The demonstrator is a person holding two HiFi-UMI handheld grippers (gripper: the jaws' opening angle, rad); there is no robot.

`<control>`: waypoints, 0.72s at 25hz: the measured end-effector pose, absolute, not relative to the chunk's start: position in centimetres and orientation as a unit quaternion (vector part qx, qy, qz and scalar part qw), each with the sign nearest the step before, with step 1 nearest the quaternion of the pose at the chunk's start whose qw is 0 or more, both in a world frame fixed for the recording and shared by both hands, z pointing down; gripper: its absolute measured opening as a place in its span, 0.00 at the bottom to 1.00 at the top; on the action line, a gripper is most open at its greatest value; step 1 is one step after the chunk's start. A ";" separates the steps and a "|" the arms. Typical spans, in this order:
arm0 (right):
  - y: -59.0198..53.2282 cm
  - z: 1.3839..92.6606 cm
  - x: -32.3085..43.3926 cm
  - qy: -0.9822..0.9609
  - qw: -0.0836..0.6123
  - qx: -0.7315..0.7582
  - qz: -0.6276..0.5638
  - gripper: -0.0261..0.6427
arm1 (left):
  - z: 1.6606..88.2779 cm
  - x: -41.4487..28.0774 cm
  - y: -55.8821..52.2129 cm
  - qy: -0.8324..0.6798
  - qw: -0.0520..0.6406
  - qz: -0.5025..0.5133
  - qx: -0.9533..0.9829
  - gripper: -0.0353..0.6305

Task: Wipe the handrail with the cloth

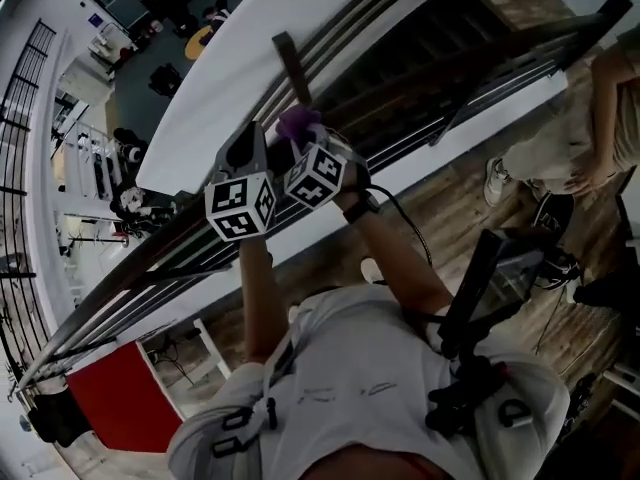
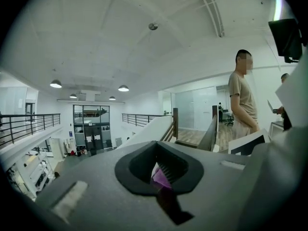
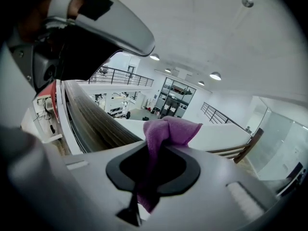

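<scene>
Your right gripper (image 3: 150, 174) is clamped on the purple cloth (image 3: 169, 128), with a tuft bunched above its jaws. Your left gripper (image 2: 162, 173) pinches only a thin edge of it. Both sit side by side at the dark handrail (image 1: 120, 278). Pull them apart and that thin edge will likely slip free. Press down with so bunched a wad and hard jaws, not cloth, may scrape the rail.

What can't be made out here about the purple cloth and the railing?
- Whether the cloth touches the handrail: head view, the left hand-held gripper and right hand-held gripper cover that spot.
- Most of the cloth: left gripper view, the gripper's body hides all but a sliver.
- The bystander's face: left gripper view, blurred over.
- The handrail's ends: head view, cut off by the edges.
</scene>
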State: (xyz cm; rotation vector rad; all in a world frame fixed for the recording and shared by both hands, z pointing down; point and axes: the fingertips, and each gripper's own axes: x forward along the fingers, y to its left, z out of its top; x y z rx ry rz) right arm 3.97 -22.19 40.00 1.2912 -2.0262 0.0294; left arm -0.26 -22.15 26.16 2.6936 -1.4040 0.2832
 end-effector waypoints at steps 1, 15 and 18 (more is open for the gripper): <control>-22.3 40.0 5.0 -0.784 0.359 0.506 0.015 0.11 | 26.2 0.6 -22.3 -0.456 0.047 0.093 0.884 0.05; -23.8 40.6 29.5 -0.715 0.310 0.619 0.097 0.11 | 28.9 15.9 -19.8 -0.360 0.065 0.097 0.926 0.05; -24.6 39.4 36.0 -0.692 0.302 0.645 0.114 0.11 | 28.3 18.6 -18.7 -0.331 0.074 0.102 0.935 0.05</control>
